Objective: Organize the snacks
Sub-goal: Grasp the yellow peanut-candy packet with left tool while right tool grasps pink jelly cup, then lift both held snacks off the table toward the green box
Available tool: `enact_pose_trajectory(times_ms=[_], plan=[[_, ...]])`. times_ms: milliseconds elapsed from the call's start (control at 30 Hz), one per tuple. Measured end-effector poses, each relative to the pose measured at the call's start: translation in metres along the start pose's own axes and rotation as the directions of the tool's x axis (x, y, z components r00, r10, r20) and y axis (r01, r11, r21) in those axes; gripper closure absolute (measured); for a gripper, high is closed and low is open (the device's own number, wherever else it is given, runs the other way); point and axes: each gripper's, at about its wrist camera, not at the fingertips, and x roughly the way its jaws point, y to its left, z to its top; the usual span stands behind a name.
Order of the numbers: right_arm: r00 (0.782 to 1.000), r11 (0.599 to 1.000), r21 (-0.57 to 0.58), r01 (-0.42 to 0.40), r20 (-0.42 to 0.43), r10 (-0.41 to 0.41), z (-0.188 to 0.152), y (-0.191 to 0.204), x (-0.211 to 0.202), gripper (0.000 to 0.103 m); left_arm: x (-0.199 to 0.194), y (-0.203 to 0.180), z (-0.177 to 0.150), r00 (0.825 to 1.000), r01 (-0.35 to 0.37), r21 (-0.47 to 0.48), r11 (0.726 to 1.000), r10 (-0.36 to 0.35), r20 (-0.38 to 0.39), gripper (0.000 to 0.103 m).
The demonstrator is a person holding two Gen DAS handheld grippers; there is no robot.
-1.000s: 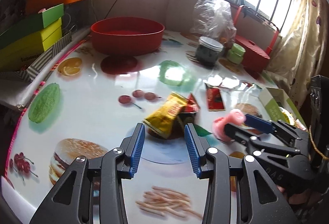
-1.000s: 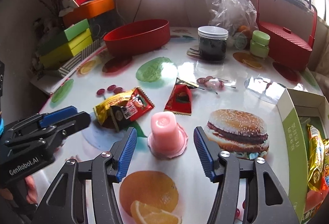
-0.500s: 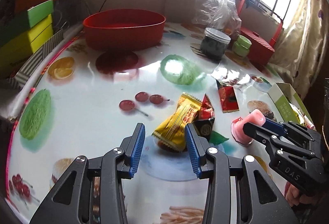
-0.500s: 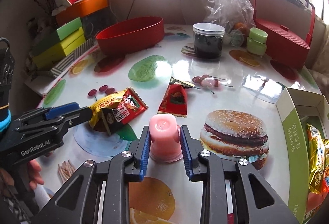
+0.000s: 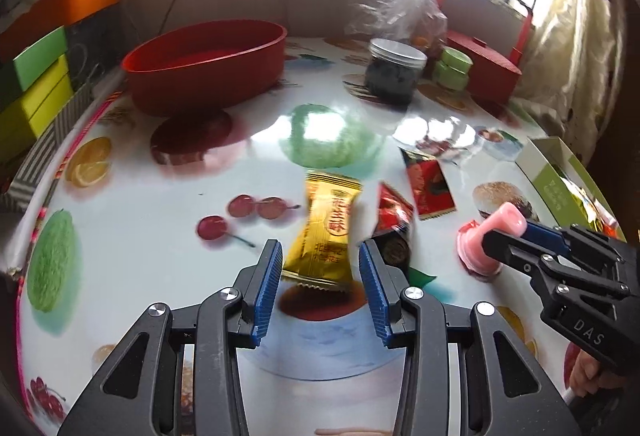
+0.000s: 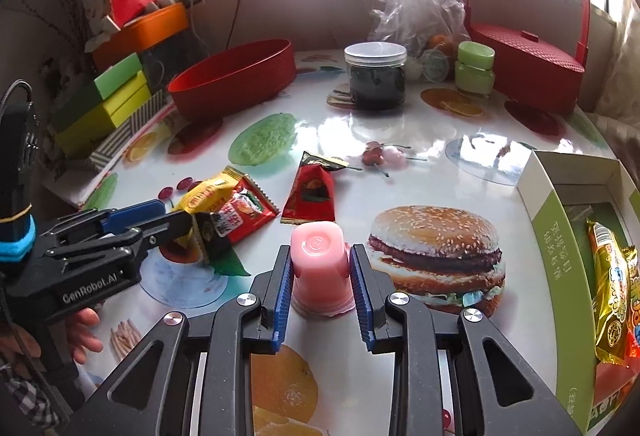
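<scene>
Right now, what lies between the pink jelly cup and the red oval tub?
In the right wrist view, one red triangular snack packet lies between the pink jelly cup and red tub; otherwise printed tablecloth.

The left tool (image 5: 320, 276) hangs open around a gold foil snack packet (image 5: 326, 228); the right tool (image 5: 506, 236) clamps a pink plastic jelly cup (image 5: 480, 240) on the table (image 5: 160, 236).

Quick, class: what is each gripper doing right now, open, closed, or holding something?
Left gripper: open, fingers either side of the yellow snack packet, not gripping it.
Right gripper: closed on the pink jelly cup.
</scene>
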Motion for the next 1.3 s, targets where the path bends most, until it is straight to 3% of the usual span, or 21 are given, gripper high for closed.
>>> enact_pose_trajectory(times_ms=[500,1067,1167,1300], plan=[[1.000,1.000,0.015,-0.009,0.002,0.009,-0.001,-0.002,0.000,0.076,0.025,0.000,0.016,0.996,-0.085,0.019,0.996,0.085,-0.023,0.062],[1.000,1.000,0.018,-0.011,0.002,0.011,-0.001,-0.003,-0.001,0.076,0.026,0.001,0.015,0.995,-0.100,-0.003,0.995,0.100,-0.010,0.062],[1.000,1.000,0.021,-0.009,0.003,0.009,-0.001,-0.004,-0.001,0.076,0.025,0.003,0.015,0.994,-0.107,-0.007,0.994,0.107,-0.008,0.072],[1.000,1.000,0.021,-0.009,0.003,0.009,-0.001,-0.004,-0.001,0.076,0.024,0.005,0.015,0.994,-0.109,-0.015,0.994,0.109,-0.007,0.073]])
